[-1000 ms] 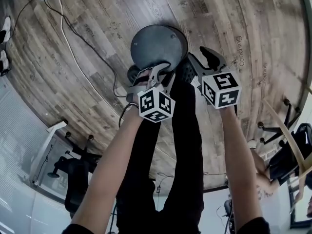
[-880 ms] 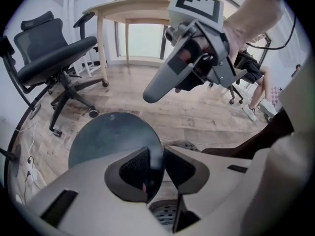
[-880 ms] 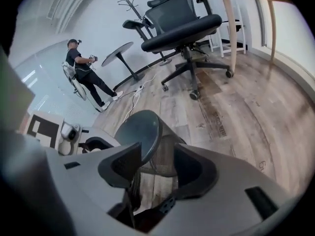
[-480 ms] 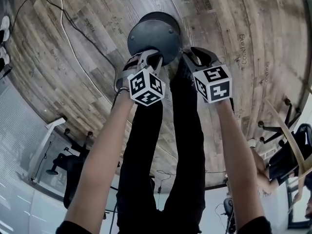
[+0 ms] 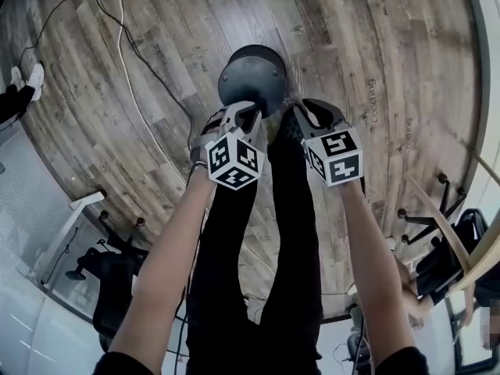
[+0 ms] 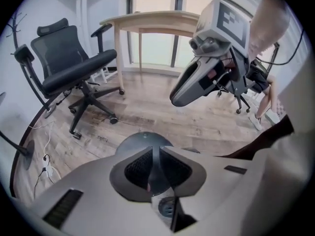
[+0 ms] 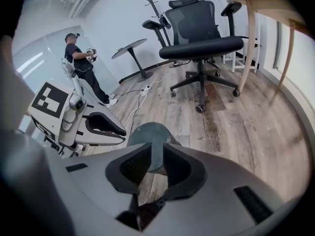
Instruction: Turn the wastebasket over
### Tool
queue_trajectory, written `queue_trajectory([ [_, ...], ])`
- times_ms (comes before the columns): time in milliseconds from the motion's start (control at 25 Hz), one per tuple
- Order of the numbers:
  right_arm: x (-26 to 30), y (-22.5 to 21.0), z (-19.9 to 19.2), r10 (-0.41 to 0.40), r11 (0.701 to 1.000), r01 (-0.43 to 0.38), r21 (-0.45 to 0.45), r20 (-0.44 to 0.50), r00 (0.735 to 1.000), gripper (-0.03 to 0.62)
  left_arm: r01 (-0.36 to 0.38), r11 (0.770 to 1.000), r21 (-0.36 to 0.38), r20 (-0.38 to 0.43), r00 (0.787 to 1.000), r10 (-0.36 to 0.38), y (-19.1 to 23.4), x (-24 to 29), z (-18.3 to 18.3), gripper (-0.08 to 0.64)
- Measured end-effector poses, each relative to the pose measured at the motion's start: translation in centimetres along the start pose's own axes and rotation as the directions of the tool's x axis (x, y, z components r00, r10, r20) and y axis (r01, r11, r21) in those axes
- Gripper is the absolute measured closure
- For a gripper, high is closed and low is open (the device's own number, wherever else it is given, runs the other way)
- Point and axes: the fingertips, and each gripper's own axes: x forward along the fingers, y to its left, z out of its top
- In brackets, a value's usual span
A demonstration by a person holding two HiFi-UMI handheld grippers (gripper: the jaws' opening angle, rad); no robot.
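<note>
The dark grey wastebasket (image 5: 251, 75) stands on the wooden floor with its round flat base facing up. It also shows past the jaws as the wastebasket (image 6: 142, 142) in the left gripper view and the wastebasket (image 7: 149, 133) in the right gripper view. My left gripper (image 5: 250, 110) hangs above its near left side, my right gripper (image 5: 300, 109) above its near right side. Both pairs of jaws have just been closing. Only a thin slit is left between the pads, and nothing is in it. Neither gripper touches the basket.
A black office chair (image 6: 74, 68) and a wooden table (image 6: 147, 18) stand beyond the basket. A white cable (image 5: 129, 61) runs across the floor at the left. My legs in black trousers (image 5: 258, 233) are just behind the grippers. Another person (image 7: 81, 58) stands far off.
Both grippers have lifted away from the wastebasket, which now looks smaller and farther below. Their jaws have narrowed from a wider gap to a slit.
</note>
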Motion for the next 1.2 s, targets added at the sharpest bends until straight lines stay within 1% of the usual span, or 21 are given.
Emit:
queue_trajectory([
  [120, -3.2, 1.4, 3.2, 0.006, 1.000, -0.005, -0.031, 0.024, 1.000, 0.509, -0.027, 0.998, -0.054, 0.044, 0.999, 0.029, 0.9, -4.4, 2.8, 0.511],
  [240, -6.9, 2.9, 6.7, -0.003, 0.997, 0.007, -0.072, 0.059, 0.998, 0.519, -0.061, 0.991, -0.123, 0.118, 0.990, 0.076, 2.1, -9.4, 6.2, 0.526],
  [360, -11.0, 4.3, 10.1, -0.019, 0.993, 0.032, -0.114, 0.110, 0.994, 0.529, -0.096, 0.978, -0.187, 0.192, 0.972, 0.133, 3.2, -14.5, 9.4, 0.526],
  [440, -14.0, 5.5, 12.2, -0.024, 0.992, 0.042, -0.117, 0.157, 0.987, 0.535, -0.115, 0.969, -0.218, 0.238, 0.957, 0.167, 3.8, -17.9, 11.4, 0.529],
  [560, -18.7, 8.3, 14.9, -0.008, 0.993, 0.035, -0.117, 0.219, 0.976, 0.540, -0.124, 0.955, -0.269, 0.299, 0.932, 0.205, 4.4, -23.5, 13.8, 0.531],
  [720, -24.1, 11.6, 19.2, 0.027, 0.990, 0.014, -0.137, 0.287, 0.958, 0.543, -0.140, 0.937, -0.321, 0.365, 0.894, 0.259, 5.9, -30.8, 17.0, 0.534],
  [880, -29.4, 14.1, 23.1, 0.051, 0.989, 0.002, -0.150, 0.353, 0.934, 0.548, -0.134, 0.909, -0.394, 0.445, 0.838, 0.317, 6.9, -38.0, 20.3, 0.541],
  [960, -31.3, 14.9, 24.7, 0.064, 0.986, 0.001, -0.167, 0.383, 0.922, 0.554, -0.129, 0.894, -0.430, 0.472, 0.812, 0.344, 7.2, -40.7, 21.4, 0.543],
  [1080, -33.6, 15.8, 27.1, 0.104, 0.980, -0.023, -0.195, 0.414, 0.904, 0.558, -0.105, 0.862, -0.495, 0.505, 0.773, 0.384, 7.3, -43.9, 22.6, 0.543],
  [1120, -34.4, 16.1, 27.9, 0.117, 0.978, -0.030, -0.206, 0.424, 0.898, 0.560, -0.096, 0.855, -0.510, 0.514, 0.763, 0.392, 7.3, -44.7, 23.0, 0.543],
  [1200, -36.4, 16.4, 29.5, 0.130, 0.973, -0.027, -0.228, 0.450, 0.883, 0.560, -0.078, 0.848, -0.525, 0.533, 0.747, 0.398, 7.1, -46.3, 23.9, 0.545],
])
